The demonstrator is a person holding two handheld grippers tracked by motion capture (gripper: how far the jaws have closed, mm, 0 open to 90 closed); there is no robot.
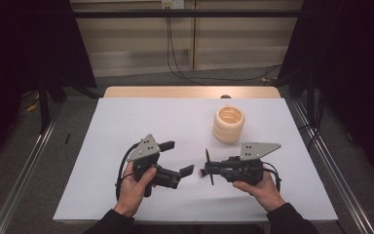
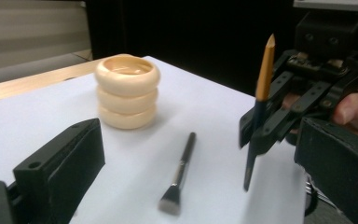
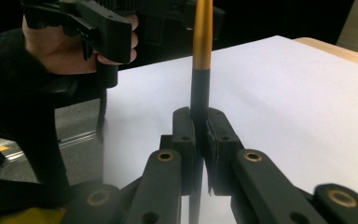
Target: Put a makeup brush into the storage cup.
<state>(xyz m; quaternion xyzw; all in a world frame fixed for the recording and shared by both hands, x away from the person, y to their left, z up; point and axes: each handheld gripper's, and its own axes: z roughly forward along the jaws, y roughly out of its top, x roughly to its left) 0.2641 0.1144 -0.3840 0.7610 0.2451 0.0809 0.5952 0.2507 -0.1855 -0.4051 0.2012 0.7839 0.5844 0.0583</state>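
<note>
A cream holder [image 1: 229, 125] made of three stacked rings stands on the white table [image 1: 126, 122], toward the far right; everything else is placed from it.

The right gripper [image 1: 208, 168] sits nearer the person than the holder and slightly left of it, well apart from it. Its jaws are pinched tight on a thin brush [image 1: 208, 166] with a black lower shaft and an orange upper end. In the left gripper view the brush [image 2: 259, 109] stands almost upright, orange tip up, dark end hanging just above the table. The right gripper view shows the black shaft [image 3: 199, 100] clamped between the two pads (orange part rising out of the top of the picture).

The left gripper [image 1: 177, 158] is farther left of the holder and also nearer the person, its jaws spread wide with nothing between them. The person's left hand [image 1: 135, 187] and right hand [image 1: 258, 187] grip the two tools.

A second brush [image 2: 179, 175], flat-headed with a dark handle and a metal ferrule, lies on the table in the left gripper view, on the near side of the holder [image 2: 127, 91], its bristles pointing away from the holder. It lies between the holder and the left gripper's jaws, beside the held brush and apart from it.
</note>
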